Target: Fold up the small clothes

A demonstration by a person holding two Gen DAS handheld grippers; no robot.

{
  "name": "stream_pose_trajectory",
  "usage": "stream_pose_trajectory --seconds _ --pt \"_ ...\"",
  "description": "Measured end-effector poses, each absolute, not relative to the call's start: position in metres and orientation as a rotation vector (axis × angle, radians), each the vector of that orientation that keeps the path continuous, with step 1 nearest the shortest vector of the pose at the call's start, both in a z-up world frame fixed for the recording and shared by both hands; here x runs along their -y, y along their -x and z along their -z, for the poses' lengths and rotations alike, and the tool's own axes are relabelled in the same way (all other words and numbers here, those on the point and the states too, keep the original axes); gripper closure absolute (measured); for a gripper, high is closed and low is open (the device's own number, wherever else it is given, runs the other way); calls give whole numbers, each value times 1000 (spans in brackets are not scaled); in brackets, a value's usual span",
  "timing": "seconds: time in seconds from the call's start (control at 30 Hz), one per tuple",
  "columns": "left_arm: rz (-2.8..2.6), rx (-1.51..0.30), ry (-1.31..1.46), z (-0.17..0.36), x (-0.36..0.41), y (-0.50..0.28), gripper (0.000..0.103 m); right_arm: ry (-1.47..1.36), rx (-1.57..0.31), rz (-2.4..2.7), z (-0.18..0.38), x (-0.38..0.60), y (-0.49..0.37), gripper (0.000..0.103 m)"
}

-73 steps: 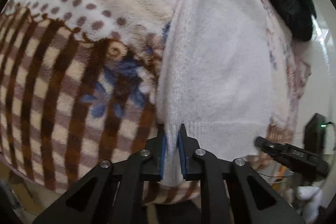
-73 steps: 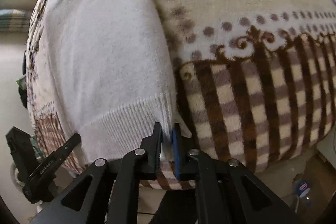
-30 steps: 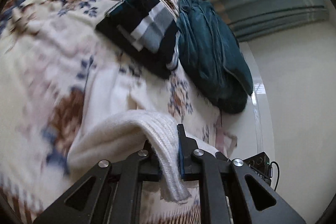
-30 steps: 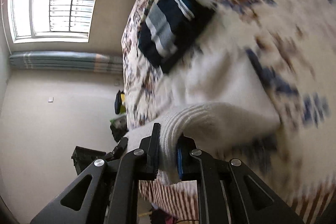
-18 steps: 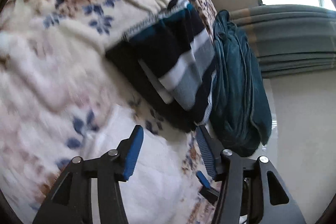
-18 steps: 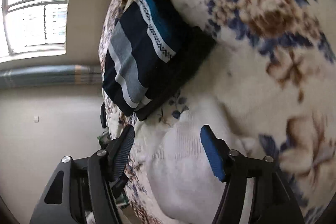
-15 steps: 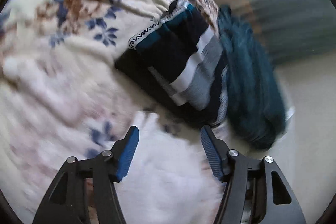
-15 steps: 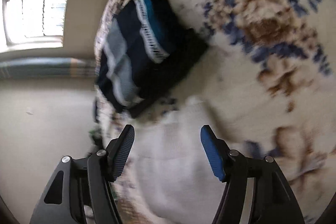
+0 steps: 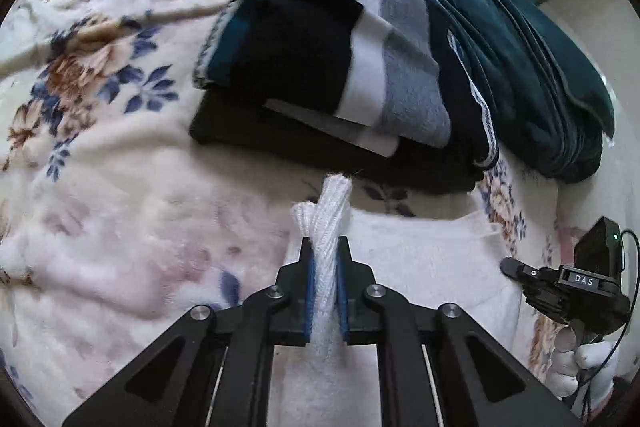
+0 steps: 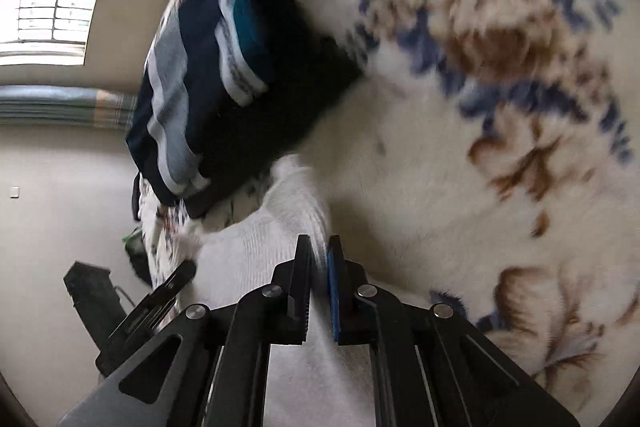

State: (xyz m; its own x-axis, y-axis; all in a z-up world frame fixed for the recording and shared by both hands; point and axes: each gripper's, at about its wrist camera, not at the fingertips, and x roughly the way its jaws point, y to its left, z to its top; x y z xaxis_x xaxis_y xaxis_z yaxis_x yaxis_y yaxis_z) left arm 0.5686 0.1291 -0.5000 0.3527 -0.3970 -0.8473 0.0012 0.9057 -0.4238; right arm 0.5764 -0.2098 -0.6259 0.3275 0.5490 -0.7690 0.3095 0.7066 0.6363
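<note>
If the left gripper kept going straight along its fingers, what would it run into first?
Probably the folded striped dark garment: it lies just beyond the white knit garment clamped in the left gripper. A narrow strip of floral blanket may come first; depth unclear.

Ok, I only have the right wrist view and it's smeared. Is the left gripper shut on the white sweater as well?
Observer: Yes. The left gripper is shut on a bunched ribbed edge of the white sweater; the fabric sticks up past its fingertips.
Operator: And that dark teal thing at the top of my view?
Observer: It is a rumpled teal garment, lying against the far side of the folded striped stack.
Operator: Can you see my right gripper from there?
Observer: Only its side, at the sweater's other edge. A white-gloved hand holds it.
</note>
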Motion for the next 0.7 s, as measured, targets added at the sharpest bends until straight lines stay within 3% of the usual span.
stream_pose_trajectory --seconds 0.27,0.47,0.5,0.53,0.57,0.6,0.63,0.7 --pt "256 -1359 375 562 -132 -597 96 -735 -1321 -30 649 209 -585 96" --pt "320 -1348 518 536 -152 -592 88 -707 -1395 -94 661 201 -592 92" --pt "334 -1336 575 527 -160 -587 80 -726 -1404 -117 658 203 -593 81" --pt "338 -1322 607 521 -166 -581 66 -734 -1416 -122 654 208 -591 63" --pt "352 -1299 645 514 -173 -572 56 -747 -1407 -132 649 214 -588 56" --pt "360 -1281 680 508 -179 -562 40 -770 -1386 -166 641 221 -582 35" --pt "361 -1272 703 505 -184 -550 37 -772 -1381 -183 637 225 -579 16" --pt "385 -1291 723 510 -187 -535 37 -775 -1384 -234 634 233 -570 10"
